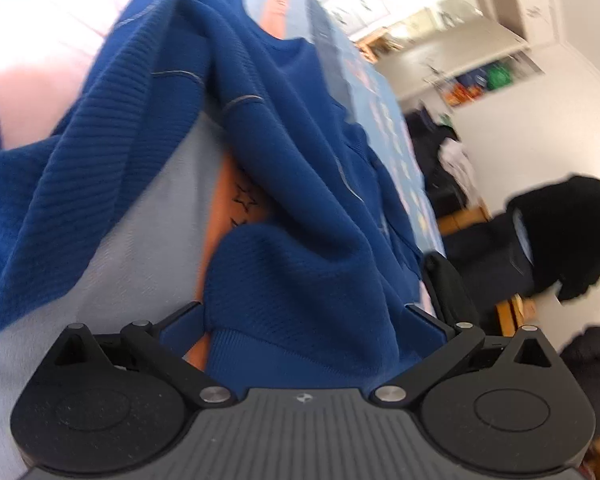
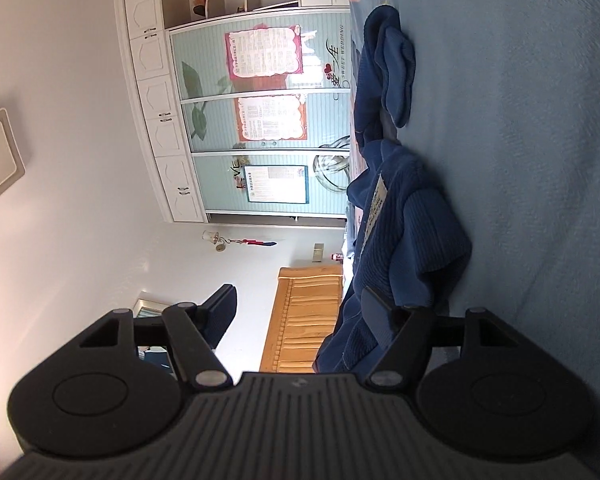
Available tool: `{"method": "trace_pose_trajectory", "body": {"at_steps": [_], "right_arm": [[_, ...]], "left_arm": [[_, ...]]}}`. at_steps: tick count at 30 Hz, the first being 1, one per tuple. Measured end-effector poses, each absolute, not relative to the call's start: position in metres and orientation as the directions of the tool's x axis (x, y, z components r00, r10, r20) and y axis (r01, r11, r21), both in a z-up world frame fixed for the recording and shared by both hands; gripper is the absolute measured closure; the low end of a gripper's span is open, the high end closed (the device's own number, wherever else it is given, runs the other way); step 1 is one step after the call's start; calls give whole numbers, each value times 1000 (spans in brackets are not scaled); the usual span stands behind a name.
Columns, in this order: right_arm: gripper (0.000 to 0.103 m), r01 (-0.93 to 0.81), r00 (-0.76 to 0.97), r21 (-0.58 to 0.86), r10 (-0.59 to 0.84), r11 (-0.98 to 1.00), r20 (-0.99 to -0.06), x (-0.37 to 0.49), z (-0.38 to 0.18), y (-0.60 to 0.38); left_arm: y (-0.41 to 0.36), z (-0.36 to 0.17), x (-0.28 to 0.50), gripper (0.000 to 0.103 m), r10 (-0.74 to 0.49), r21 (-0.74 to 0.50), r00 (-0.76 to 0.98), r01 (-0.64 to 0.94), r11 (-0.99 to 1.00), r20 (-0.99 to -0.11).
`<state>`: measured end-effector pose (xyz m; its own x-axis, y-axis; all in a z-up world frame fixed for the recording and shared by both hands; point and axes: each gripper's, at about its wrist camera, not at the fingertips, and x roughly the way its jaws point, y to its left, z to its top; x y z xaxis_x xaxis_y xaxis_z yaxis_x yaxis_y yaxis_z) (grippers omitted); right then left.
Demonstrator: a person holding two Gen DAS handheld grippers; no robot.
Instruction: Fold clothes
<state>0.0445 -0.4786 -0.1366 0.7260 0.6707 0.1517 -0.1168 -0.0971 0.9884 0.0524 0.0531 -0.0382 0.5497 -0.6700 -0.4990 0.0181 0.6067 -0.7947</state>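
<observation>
Blue knit sweater (image 1: 284, 184) lay rumpled on the bedspread (image 1: 112, 260) — your left gripper (image 1: 304, 316) had its hem between spread jaws, your right gripper (image 2: 300, 312) gaped too — pinching both corners first would have served.

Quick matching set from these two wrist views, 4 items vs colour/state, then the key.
Items:
1. sweater
2. headboard
3. wardrobe doors
4. bedsheet

Descriptions:
A. light blue, lying under the garment
B. dark blue knit, crumpled
C. pale panels with posters stuck on
D. orange-toned slatted wood

Pairs: 1-B, 2-D, 3-C, 4-A
</observation>
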Motion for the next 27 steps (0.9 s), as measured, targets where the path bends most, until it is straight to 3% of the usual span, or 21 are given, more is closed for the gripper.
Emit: {"method": "trace_pose_trajectory", "body": {"at_steps": [6, 10, 27], "right_arm": [[33, -127, 712, 990, 689, -60, 133, 41, -130, -480], [33, -129, 708, 990, 693, -57, 132, 41, -128, -481], [33, -131, 703, 990, 698, -54, 132, 43, -128, -482]], "left_arm": [[53, -33, 60, 1, -699, -765, 479, 83, 639, -532], [57, -21, 58, 1, -607, -677, 504, 57, 733, -614], [42, -40, 58, 1, -772, -808, 367, 85, 583, -519]]}}
